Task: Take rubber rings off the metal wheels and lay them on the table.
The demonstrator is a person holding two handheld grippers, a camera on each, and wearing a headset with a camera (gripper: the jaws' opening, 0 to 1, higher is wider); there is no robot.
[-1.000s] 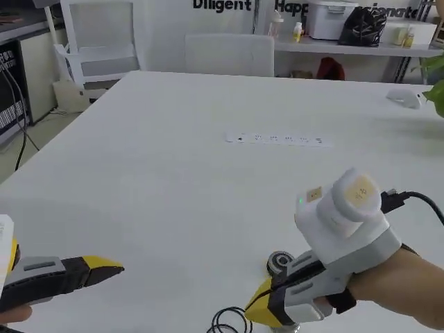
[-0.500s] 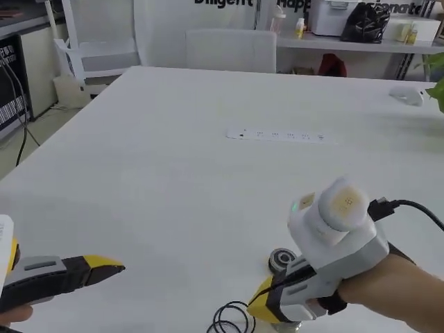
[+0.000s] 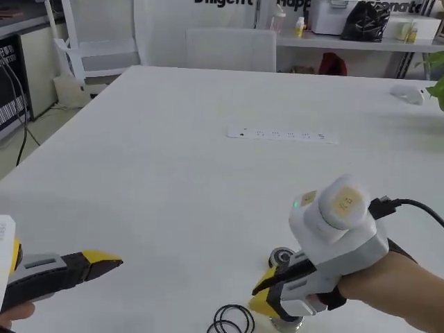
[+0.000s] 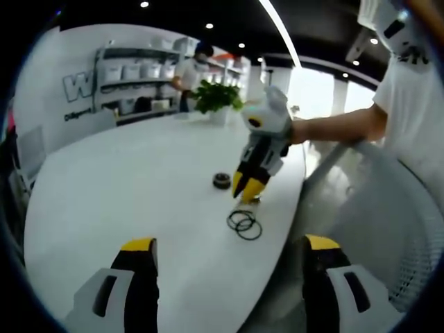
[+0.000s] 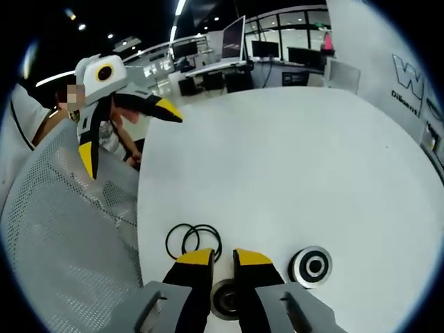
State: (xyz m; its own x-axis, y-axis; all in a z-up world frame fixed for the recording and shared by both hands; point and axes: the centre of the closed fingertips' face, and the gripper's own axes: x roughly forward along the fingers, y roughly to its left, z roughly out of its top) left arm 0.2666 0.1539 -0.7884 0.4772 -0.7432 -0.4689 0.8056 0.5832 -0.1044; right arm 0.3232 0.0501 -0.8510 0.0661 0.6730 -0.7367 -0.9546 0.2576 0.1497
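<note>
Right gripper [image 5: 224, 262]: jaws nearly closed, straddling a metal wheel [image 5: 225, 300] directly beneath the tips; actual grip can't be told. Second wheel [image 5: 310, 266] just right, loose rubber rings [image 5: 193, 243] just left. Left gripper [image 4: 229, 243] wide open, empty, well apart.

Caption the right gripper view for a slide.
Right tongs straddle a metal wheel; two loose rings lie beside them.

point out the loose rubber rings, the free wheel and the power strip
rubber rings [image 4: 244, 224]: left gripper view, where the two loops cross
free wheel [image 5: 313, 266]: right gripper view, its dark hub
power strip [image 3: 281, 135]: head view, middle of its top
</note>
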